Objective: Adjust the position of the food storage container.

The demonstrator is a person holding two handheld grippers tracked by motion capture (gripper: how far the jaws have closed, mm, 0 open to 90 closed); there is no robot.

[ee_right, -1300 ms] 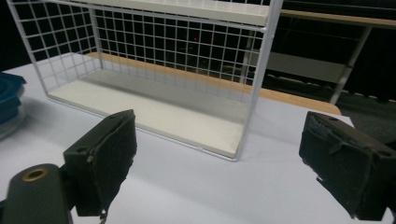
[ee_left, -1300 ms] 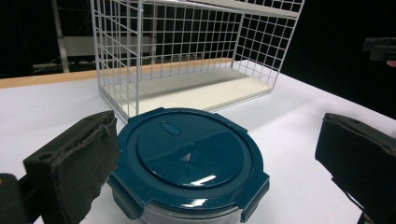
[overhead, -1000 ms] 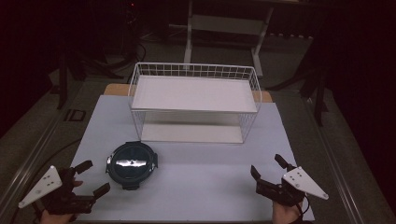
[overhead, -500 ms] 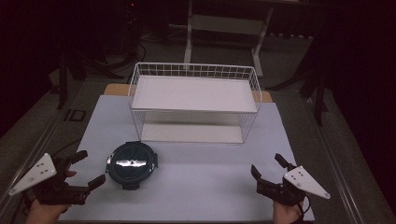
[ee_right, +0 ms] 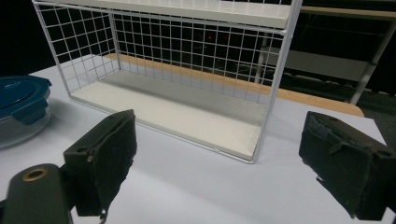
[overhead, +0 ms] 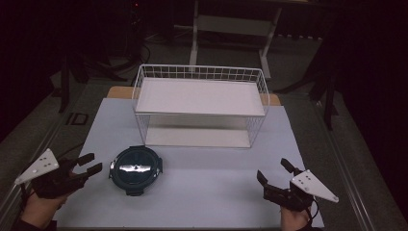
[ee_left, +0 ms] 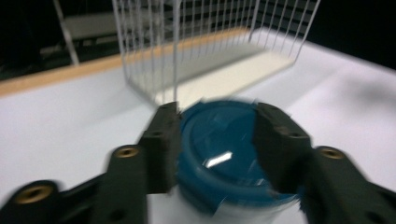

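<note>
Trouble could come from your left claw (overhead: 89,164). Its jaws are spread and it points at the round box (overhead: 135,169) with the dark blue lid. In the high view the claw is just beside the box and not touching it yet. In the left gripper view the picture is blurry, and the lid (ee_left: 224,149) sits between the two jaws.

The box is wide. I think it may be hard to fit both jaws around it. If you shut on the lid's edge only, the box could slip out or tip. If you push in too fast, you could shove it across the white surface (overhead: 202,192). The lid has little clips (ee_right: 29,114) on the side, and a jaw could pop one.

Your right claw (overhead: 274,174) is spread too. It holds nothing and waits near the front right of the surface, well apart from the box.

Now count. You have two claws. You have one round box with one lid. You have one white wire rack (overhead: 199,103) at the back, with two shelves, and both shelves are bare.
</note>
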